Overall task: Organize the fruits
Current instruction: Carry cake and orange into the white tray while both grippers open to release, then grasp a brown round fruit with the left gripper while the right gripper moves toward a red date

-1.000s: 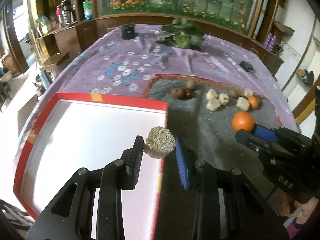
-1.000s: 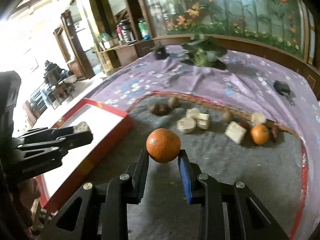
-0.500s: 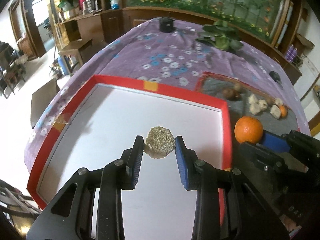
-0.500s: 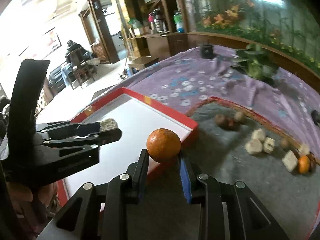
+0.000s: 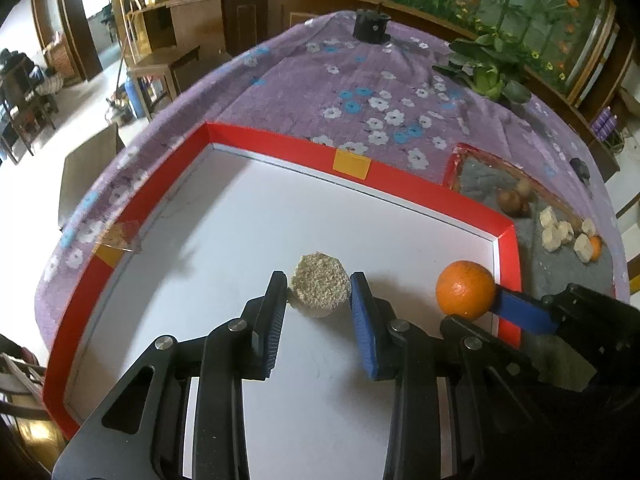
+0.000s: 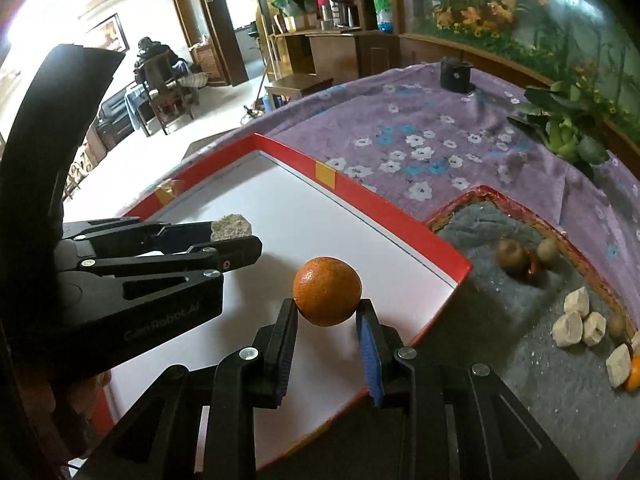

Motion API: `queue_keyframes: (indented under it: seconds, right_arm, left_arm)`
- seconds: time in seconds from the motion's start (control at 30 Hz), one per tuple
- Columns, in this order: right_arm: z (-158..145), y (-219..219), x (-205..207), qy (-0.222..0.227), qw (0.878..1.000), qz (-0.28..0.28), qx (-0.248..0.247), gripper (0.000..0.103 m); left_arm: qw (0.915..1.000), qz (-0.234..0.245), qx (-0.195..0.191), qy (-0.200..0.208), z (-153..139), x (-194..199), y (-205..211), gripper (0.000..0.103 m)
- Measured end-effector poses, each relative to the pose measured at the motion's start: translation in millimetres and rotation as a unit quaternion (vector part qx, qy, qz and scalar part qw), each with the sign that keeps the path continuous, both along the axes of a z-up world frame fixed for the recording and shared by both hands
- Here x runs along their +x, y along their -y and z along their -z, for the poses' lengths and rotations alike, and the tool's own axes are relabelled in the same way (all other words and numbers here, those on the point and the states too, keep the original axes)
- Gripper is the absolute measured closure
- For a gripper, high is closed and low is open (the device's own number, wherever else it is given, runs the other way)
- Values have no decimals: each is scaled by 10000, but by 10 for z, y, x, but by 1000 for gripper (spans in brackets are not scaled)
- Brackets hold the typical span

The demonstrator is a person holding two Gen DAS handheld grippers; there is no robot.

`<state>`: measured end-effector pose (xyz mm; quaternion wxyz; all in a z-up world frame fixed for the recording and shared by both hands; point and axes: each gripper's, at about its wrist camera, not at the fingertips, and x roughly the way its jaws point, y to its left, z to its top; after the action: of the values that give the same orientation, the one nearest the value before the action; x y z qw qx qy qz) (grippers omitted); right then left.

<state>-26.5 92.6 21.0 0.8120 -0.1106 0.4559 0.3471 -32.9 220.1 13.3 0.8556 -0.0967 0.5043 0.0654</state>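
Observation:
Over the white floor of the red-rimmed tray (image 5: 400, 188) my left gripper (image 5: 319, 292) is shut on a rough beige chunk (image 5: 320, 290). Just to its right, at the tray's right rim, my right gripper (image 5: 470, 304) is shut on an orange (image 5: 465, 289). In the right wrist view the orange (image 6: 327, 291) sits between the pads of the right gripper (image 6: 327, 308) above the tray (image 6: 384, 208). The left gripper (image 6: 236, 240) with the chunk (image 6: 231, 227) is to its left. Brown fruits (image 6: 512, 256), beige chunks (image 6: 576, 320) and a small orange (image 6: 634, 368) lie on the grey mat (image 6: 500, 360).
A purple floral cloth (image 5: 360, 80) covers the table, whose edge drops off left of the tray. At the far side stand a black cup (image 5: 372, 26) and a leafy plant (image 5: 488, 72). A small black object (image 5: 579, 166) lies beyond the mat (image 5: 560, 280).
Both grippers have moved left, from over the grey mat to over the white tray, each keeping its load. The jaws have not changed.

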Motion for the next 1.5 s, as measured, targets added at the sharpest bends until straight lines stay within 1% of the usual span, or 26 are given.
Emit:
queue_keyframes:
  seconds: [0.07, 0.13, 0.17, 0.2, 0.23, 0.27, 0.3, 0.47, 0.57, 0.7, 0.8, 0.97, 1.07, 1.17, 1.27, 1.3, 1.4, 1.5]
  right_arm:
    - [53, -16, 46, -79, 9999, 31, -69, 74]
    - [80, -20, 72, -64, 9999, 45, -84, 74]
    - [79, -24, 78, -47, 10000, 49, -58, 74]
    - [81, -21, 88, -66, 10000, 57, -41, 73]
    - [80, -15, 94, -95, 9999, 62, -9, 70]
    - [80, -4, 102, -130, 9999, 37, 63, 68]
    - [77, 12, 94, -131, 9998, 7, 141, 64]
    - [8, 85, 7, 41, 9995, 37, 296, 62]
    - [-25, 160, -30, 1, 9991, 66, 422, 62]
    - [-104, 289, -113, 40, 9981, 139, 604, 62]
    - [-176, 398, -188, 105, 9977, 190, 647, 58]
    - [-296, 697, -282, 242, 9955, 406, 822, 58]
    - [-363, 919, -308, 282, 9933, 585, 961, 53]
    - [-439, 1101, -345, 385, 9920, 723, 956, 52]
    - [-515, 1242, -374, 485, 9901, 833, 1020, 51]
    - [-541, 1290, -377, 521, 9891, 880, 1062, 50]
    - [-603, 1408, -371, 553, 9853, 1033, 1246, 38]
    - [-671, 1487, -382, 654, 9828, 1104, 1327, 38]
  left_arm:
    - [10000, -9, -15, -45, 29, 27, 0, 72]
    - [10000, 0, 84, -12, 35, 30, 19, 71]
    - [9999, 15, 142, -2, 36, 29, 30, 69]
    - [9999, 27, 153, -10, 40, 29, 36, 62]
    - [9999, 29, 137, -3, 41, 25, 32, 50]
    - [9999, 1, 130, 16, 40, 17, 19, 45]
    - [9999, -41, 131, 58, 31, 4, 7, 43]
    - [9990, -219, 293, 265, -49, -65, -16, 43]
    - [9991, -205, 241, 283, -80, -98, 4, 43]
    - [9986, -167, 325, 374, -152, -157, 106, 43]
    - [9983, -138, 314, 464, -227, -206, 186, 43]
    - [9971, -66, 401, 639, -366, -261, 365, 43]
    - [9971, 15, 372, 668, -427, -277, 494, 43]
    - [9963, 71, 382, 765, -500, -302, 639, 43]
    - [9963, 158, 291, 795, -538, -319, 760, 43]
    - [9963, 182, 279, 798, -549, -325, 800, 43]
    - [9960, 152, 316, 821, -588, -356, 890, 43]
    - [9957, 123, 299, 866, -633, -377, 953, 43]
